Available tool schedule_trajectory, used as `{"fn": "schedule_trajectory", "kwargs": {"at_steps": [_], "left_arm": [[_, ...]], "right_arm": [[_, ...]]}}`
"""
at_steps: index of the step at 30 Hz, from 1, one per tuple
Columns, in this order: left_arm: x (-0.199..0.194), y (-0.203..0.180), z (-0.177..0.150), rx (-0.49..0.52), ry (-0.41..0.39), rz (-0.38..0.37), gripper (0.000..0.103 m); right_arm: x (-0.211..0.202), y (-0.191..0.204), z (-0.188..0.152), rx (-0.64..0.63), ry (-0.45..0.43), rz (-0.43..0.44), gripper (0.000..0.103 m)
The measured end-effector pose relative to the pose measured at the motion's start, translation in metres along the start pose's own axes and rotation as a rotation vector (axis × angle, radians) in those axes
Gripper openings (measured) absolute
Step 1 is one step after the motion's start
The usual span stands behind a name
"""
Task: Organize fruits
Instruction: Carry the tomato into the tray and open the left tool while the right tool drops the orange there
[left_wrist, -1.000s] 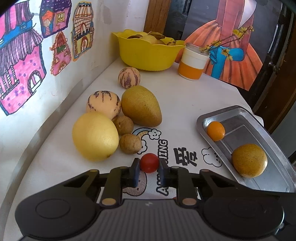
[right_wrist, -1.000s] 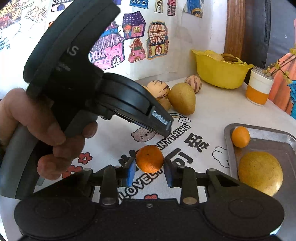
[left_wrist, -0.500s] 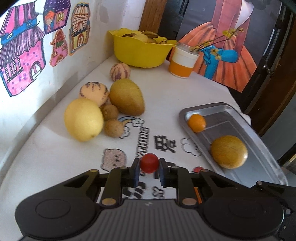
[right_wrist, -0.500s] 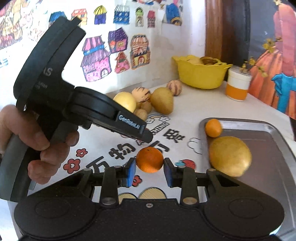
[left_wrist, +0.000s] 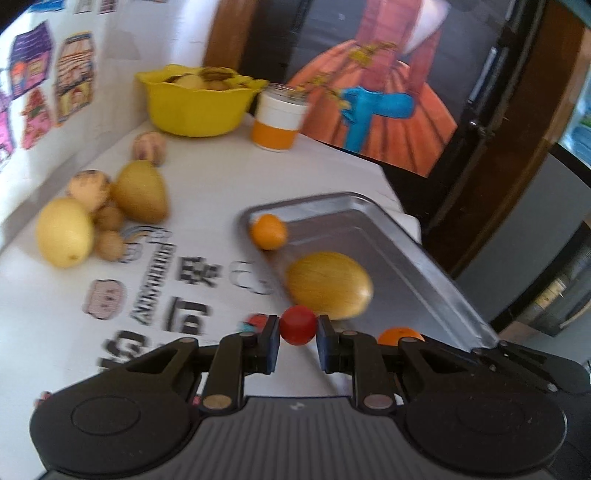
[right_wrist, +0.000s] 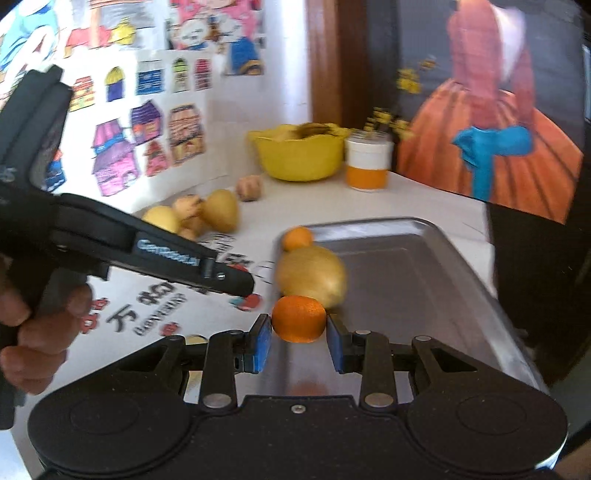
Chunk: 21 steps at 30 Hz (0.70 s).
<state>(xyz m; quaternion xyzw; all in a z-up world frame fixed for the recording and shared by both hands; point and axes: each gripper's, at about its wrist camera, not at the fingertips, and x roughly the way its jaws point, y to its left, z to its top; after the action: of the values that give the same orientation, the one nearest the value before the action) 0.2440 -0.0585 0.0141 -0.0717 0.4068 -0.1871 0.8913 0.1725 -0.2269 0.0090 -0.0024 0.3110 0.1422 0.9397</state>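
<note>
You're carrying both fruits to the tray (right_wrist: 461, 280): left gripper (left_wrist: 297, 345) clamps the tomato (left_wrist: 297, 325), right gripper (right_wrist: 298, 341) the orange (right_wrist: 299, 318); lower, then release inside.

Tray (left_wrist: 413, 236) on the worktop (left_wrist: 229, 177), two fruits (left_wrist: 328, 284) in it, fruit cluster (left_wrist: 99, 214) left of the tray, bowl (left_wrist: 195, 107) and jar (left_wrist: 279, 122) behind the tray.

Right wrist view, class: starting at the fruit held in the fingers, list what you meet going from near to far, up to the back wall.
Orange → yellow-brown fruit on the metal tray → small orange → yellow bowl.
</note>
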Motion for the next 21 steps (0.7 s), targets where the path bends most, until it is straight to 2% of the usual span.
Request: {"fn": "schedule_trajectory", "kwargs": {"at_steps": [10,17,21], "left_arm": [[0.019,-0.043,-0.013,0.057,0.057,-0.030,0.023],[0.024,-0.053,-0.020,0.082,0.087,-0.006,0.023],[0.024,-0.054,-0.023,0.080,0.098,-0.012,0.027]], "right_arm": [[-0.011,-0.028,-0.026,0.065,0.036,-0.047,0.035],[-0.015,-0.029,-0.033,0.076,0.043,-0.049,0.035],[-0.019,-0.027,-0.033,0.071,0.036,-0.054,0.036]]}}
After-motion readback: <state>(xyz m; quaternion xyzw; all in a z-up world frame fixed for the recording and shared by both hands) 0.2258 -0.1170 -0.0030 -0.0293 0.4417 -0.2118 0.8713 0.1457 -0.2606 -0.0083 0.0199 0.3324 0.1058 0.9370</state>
